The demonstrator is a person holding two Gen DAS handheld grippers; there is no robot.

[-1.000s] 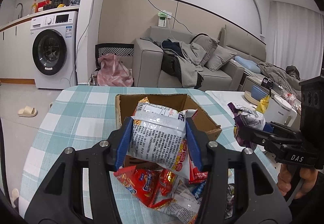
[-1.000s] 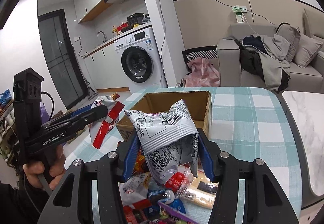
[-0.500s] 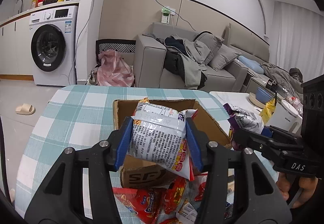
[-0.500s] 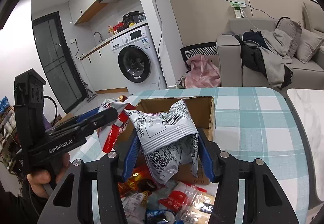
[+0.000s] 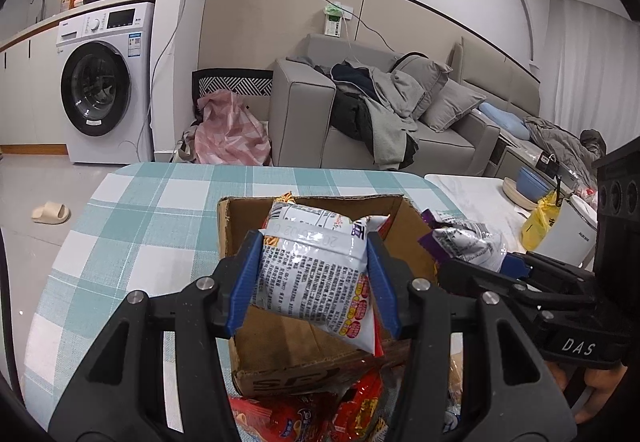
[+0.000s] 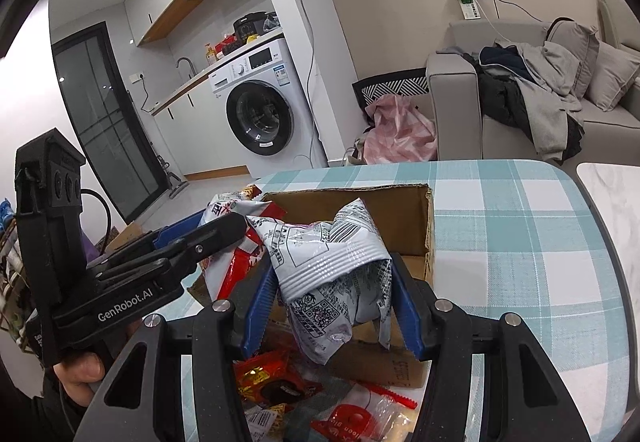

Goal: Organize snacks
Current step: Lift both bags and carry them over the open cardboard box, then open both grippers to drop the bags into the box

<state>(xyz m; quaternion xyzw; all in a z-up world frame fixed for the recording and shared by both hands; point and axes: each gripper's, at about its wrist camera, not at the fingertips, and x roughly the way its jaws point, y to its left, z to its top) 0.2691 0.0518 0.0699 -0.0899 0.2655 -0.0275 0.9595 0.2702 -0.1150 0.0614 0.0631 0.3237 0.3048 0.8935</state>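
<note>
The left gripper (image 5: 314, 278) is clenched on a white snack packet (image 5: 316, 274) with dense black print and red-and-yellow marks — its blue pads press the packet's two sides, and the packet hangs above the open cardboard box (image 5: 240, 226). From the left wrist view the box sits at 12 o'clock just past the fingertips, on a table with a teal-and-white checked cloth (image 5: 152, 210). At 3 o'clock the right gripper (image 5: 480, 262) shows from the side, carrying a crumpled silver-and-purple packet (image 5: 468, 242) near the box's right wall.

In the right wrist view the right gripper (image 6: 332, 302) is grasping that same crumpled packet (image 6: 328, 262), pads pinching it at both sides, with its lower end drooping over the box's near edge. The cardboard box (image 6: 416, 210) lies at 12 o'clock. At 9 o'clock the left gripper (image 6: 224, 230) reaches in with its red-and-white packet (image 6: 236, 210) over the box's left wall; a hand (image 6: 80, 374) grips its handle at 8 o'clock.

At 6 o'clock in both views loose snacks lie on the cloth in front of the box — red wrappers (image 5: 304, 414) and mixed sachets (image 6: 304, 394); their labels are too small to read. Whether anything already lies inside the box I cannot tell, since the held packets cover most of its floor.
</note>
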